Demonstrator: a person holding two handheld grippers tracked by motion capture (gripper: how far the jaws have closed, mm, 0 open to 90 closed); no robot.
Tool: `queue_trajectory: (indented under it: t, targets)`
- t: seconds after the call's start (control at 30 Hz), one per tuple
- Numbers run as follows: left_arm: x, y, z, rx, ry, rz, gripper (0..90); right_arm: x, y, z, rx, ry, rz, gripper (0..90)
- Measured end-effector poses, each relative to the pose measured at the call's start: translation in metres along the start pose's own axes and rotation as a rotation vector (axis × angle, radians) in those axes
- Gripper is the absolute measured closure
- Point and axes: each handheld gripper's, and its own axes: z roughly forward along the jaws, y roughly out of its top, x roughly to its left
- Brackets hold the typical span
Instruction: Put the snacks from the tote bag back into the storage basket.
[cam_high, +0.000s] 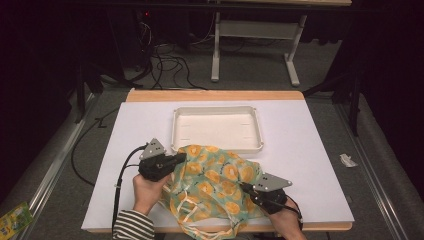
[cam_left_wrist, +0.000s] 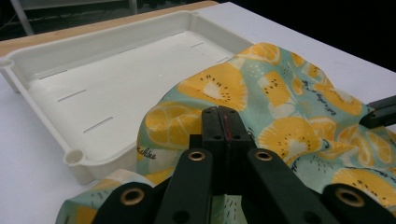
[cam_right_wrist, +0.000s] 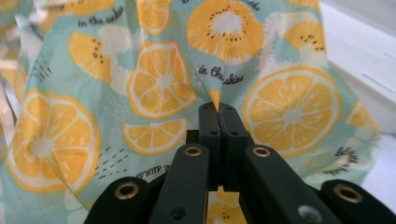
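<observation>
A teal cloth bag printed with orange slices (cam_high: 217, 182) lies crumpled at the near middle of the table, its far edge against the white tray (cam_high: 180, 125). My left gripper (cam_high: 181, 159) pinches the bag's left side; in the left gripper view its jaws (cam_left_wrist: 222, 114) are shut on the fabric (cam_left_wrist: 280, 93). My right gripper (cam_high: 246, 189) holds the bag's right side. In the right gripper view the jaws (cam_right_wrist: 218, 111) are pressed together with a small fold of the cloth (cam_right_wrist: 159, 79) caught between the tips.
The empty white tray (cam_left_wrist: 70, 84) sits just beyond the bag on the white table mat (cam_high: 310, 150). Pale bag straps (cam_high: 200, 222) trail toward the near table edge. A desk frame and cables stand on the floor behind.
</observation>
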Motion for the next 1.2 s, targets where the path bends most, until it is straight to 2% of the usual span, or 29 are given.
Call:
queue_trajectory:
  t: [0.27,0.37,0.47,0.57,0.8,1.03,1.07,1.1,1.13,1.2]
  targets:
    - [-0.003,0.005,0.001,-0.004,-0.006,0.013,90.0,-0.023,0.002,-0.023,-0.093,-0.044,0.095,90.0]
    - [-0.004,0.006,0.001,-0.012,-0.010,0.013,90.0,-0.037,0.000,-0.029,-0.117,-0.075,0.137,90.0]
    - [-0.005,0.007,0.002,-0.013,-0.012,0.017,90.0,-0.044,-0.002,-0.030,-0.116,-0.095,0.160,90.0]
    - [-0.008,0.009,0.003,-0.015,-0.020,0.026,90.0,-0.055,-0.010,-0.030,-0.107,-0.120,0.205,90.0]
    - [-0.012,0.011,0.008,-0.008,-0.037,0.039,90.0,-0.071,-0.026,-0.025,-0.060,-0.160,0.263,90.0]
    - [-0.014,0.010,0.013,0.001,-0.049,0.048,90.0,-0.078,-0.033,-0.016,-0.006,-0.179,0.275,90.0]
    - [-0.014,0.010,0.014,0.001,-0.050,0.050,89.1,-0.080,-0.034,-0.014,0.002,-0.183,0.269,90.0]
    - [-0.014,0.010,0.014,0.002,-0.048,0.051,81.9,-0.081,-0.035,-0.012,0.012,-0.190,0.282,90.0]
    - [-0.014,0.010,0.013,0.003,-0.044,0.050,81.9,-0.081,-0.035,-0.012,0.012,-0.190,0.282,90.0]
    - [-0.013,0.009,0.011,0.003,-0.034,0.046,74.9,-0.083,-0.037,-0.011,0.021,-0.189,0.292,90.0]
